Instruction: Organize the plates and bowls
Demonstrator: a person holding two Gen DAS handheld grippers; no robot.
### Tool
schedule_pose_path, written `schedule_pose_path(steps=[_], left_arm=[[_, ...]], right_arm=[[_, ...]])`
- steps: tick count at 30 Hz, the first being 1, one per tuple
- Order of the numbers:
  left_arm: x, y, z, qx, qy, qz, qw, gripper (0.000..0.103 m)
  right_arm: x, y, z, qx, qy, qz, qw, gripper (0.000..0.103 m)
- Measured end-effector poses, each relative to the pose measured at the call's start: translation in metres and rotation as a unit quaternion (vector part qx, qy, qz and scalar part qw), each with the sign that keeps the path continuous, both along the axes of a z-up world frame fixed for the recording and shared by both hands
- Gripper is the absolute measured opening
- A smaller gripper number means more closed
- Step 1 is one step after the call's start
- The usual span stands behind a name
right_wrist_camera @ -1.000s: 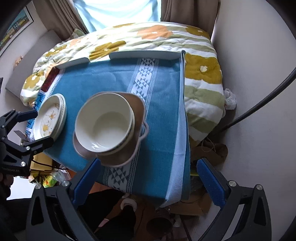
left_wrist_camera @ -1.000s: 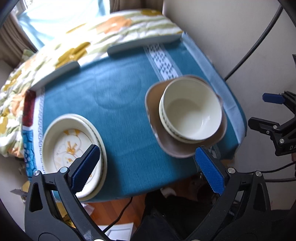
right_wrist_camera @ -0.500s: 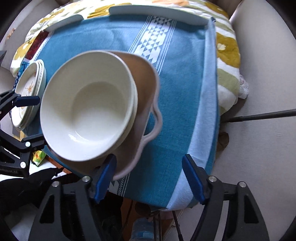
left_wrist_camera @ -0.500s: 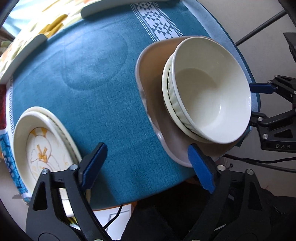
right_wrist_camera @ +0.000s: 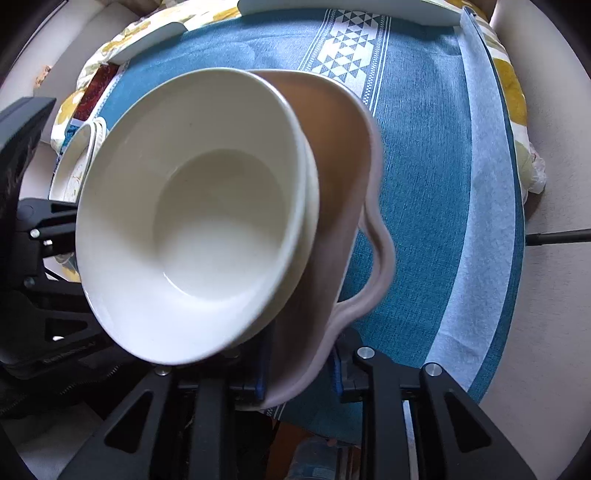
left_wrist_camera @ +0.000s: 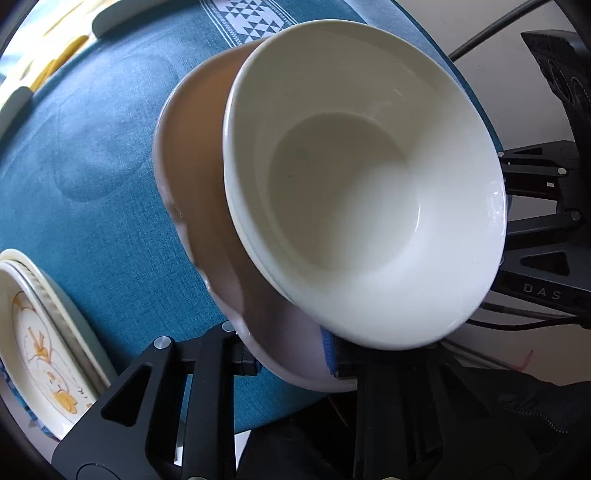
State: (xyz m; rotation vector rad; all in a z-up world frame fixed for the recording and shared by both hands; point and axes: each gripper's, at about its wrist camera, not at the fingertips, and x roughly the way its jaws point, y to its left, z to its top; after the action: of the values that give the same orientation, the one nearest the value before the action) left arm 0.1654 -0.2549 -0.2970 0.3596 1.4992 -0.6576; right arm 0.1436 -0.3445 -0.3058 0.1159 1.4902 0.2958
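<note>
A brown dish with a wavy handle (left_wrist_camera: 192,155) (right_wrist_camera: 343,177) sits near the front edge of the blue-clothed table and carries stacked white bowls (left_wrist_camera: 362,184) (right_wrist_camera: 192,214). My left gripper (left_wrist_camera: 290,360) is shut on the dish's near rim. My right gripper (right_wrist_camera: 299,365) is shut on the dish's rim by its handle. The bowls hide part of each gripper's inner finger. A stack of flower-patterned plates (left_wrist_camera: 40,332) (right_wrist_camera: 79,162) lies at the table's left edge.
The blue tablecloth (right_wrist_camera: 424,155) has a white patterned band (right_wrist_camera: 347,48) running to the far side. A flowered quilt (right_wrist_camera: 513,88) lies beyond the table. White edge guards (left_wrist_camera: 114,18) line the far rim. Cables run along the wall (left_wrist_camera: 491,33).
Both grippers have moved in toward the brown dish and closed on its near rim from either side. The dish and bowls now fill each view.
</note>
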Motion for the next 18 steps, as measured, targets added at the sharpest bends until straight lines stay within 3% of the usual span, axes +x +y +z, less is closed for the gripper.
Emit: schedule_pose_path(steps=[2, 11, 18], left_arm=[[-0.001, 0.000, 0.001, -0.005, -0.002, 0.003, 1.0000, 0.020], [-0.023, 0.006, 0.008, -0.006, -0.034, -0.011, 0.9994, 0.020], [-0.037, 0.018, 0.031, -0.008, -0.058, 0.014, 0.9982, 0.020]], right_arm=[[-0.003, -0.002, -0.002, 0.012, -0.008, 0.002, 1.000, 0.017], [-0.021, 0.005, 0.001, -0.008, -0.034, 0.022, 0.999, 0.017], [-0.023, 0.017, 0.026, -0.010, -0.048, 0.036, 0.998, 0.017]])
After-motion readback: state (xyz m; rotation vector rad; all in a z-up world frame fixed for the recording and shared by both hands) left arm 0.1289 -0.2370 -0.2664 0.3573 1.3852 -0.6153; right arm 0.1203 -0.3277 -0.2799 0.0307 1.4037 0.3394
